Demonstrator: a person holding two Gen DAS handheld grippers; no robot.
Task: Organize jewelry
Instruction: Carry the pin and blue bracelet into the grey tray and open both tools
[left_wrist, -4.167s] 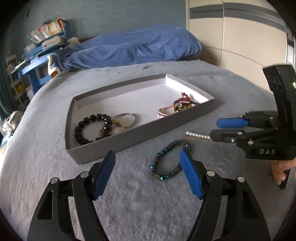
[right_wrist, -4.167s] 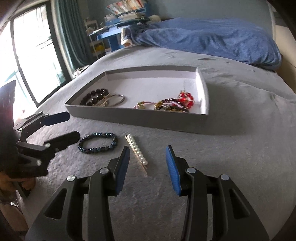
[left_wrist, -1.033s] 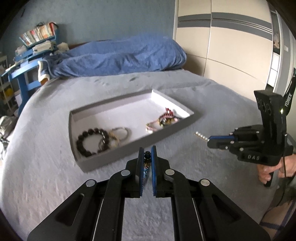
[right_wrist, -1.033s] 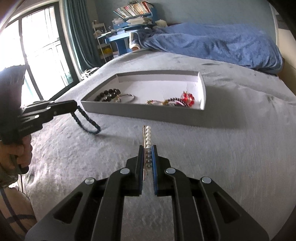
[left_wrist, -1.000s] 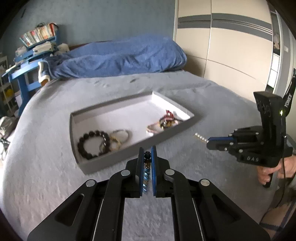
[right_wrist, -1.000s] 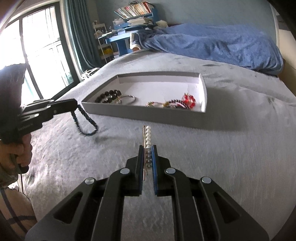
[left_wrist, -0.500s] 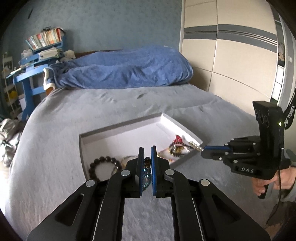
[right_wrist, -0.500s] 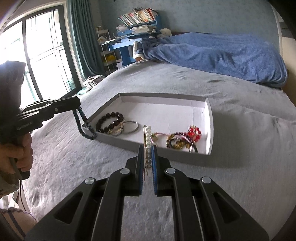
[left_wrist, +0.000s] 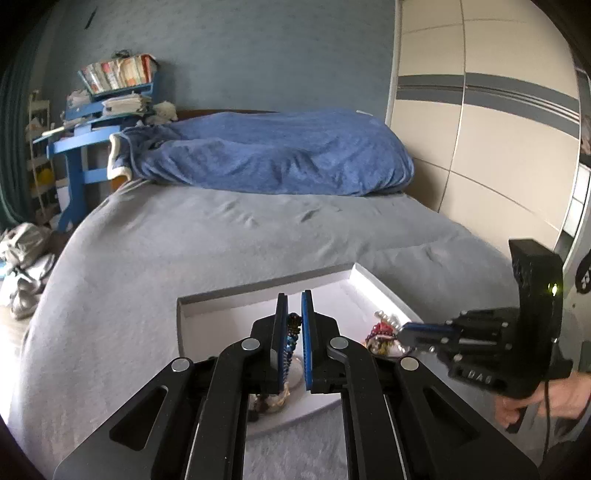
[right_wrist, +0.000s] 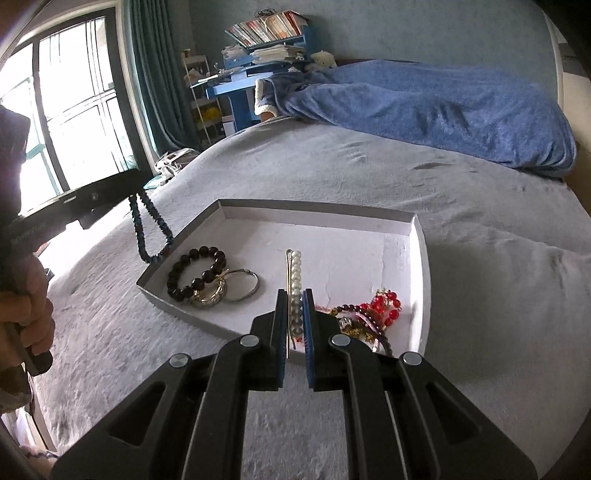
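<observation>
A grey tray with a white floor lies on the grey bed; it also shows in the left wrist view. My left gripper is shut on a blue beaded bracelet, which hangs over the tray's left corner. My right gripper is shut on a pearl hair clip, held above the tray's near side. In the tray lie a black bead bracelet, a silver hoop and a red and gold tangle.
A blue blanket lies heaped at the far end of the bed. A blue desk with books and a window stand beyond on the left. A wardrobe runs along the right.
Both grippers closed on their pieces, lifted them off the bed and moved forward. They now hold them over the tray.
</observation>
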